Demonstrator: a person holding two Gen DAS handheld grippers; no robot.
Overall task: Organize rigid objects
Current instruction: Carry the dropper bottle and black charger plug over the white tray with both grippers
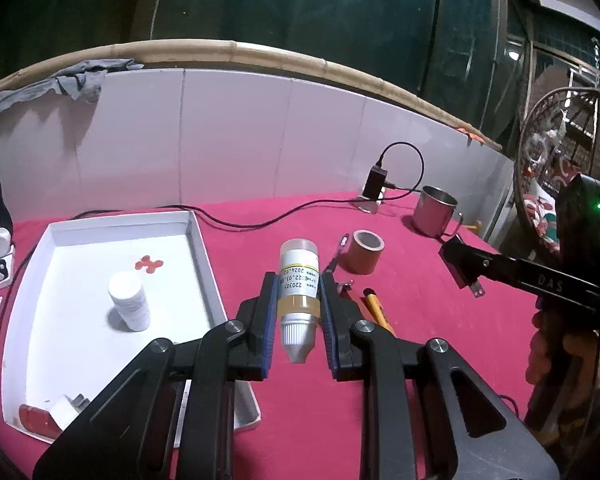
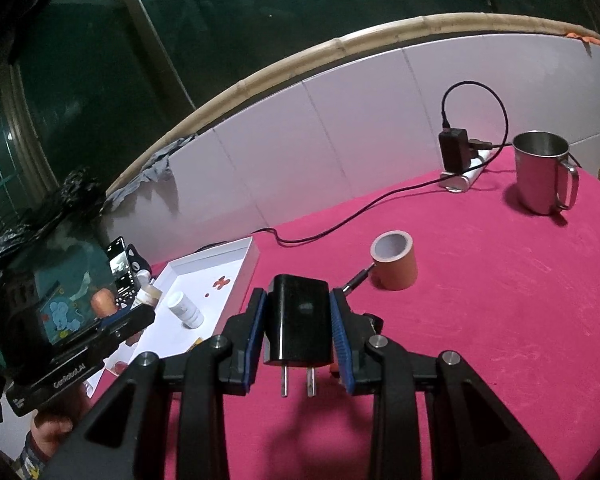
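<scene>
Left tool clamps the bottle; right tool grips the charger. Best carry both level over the tray rim, then release gently.

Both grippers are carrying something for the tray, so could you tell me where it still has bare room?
The tray is bare along its far wall and between the white bottle and its right wall. The near corner is crowded: a red piece and a white plug lie together there. Red bits sit mid-tray.
</scene>
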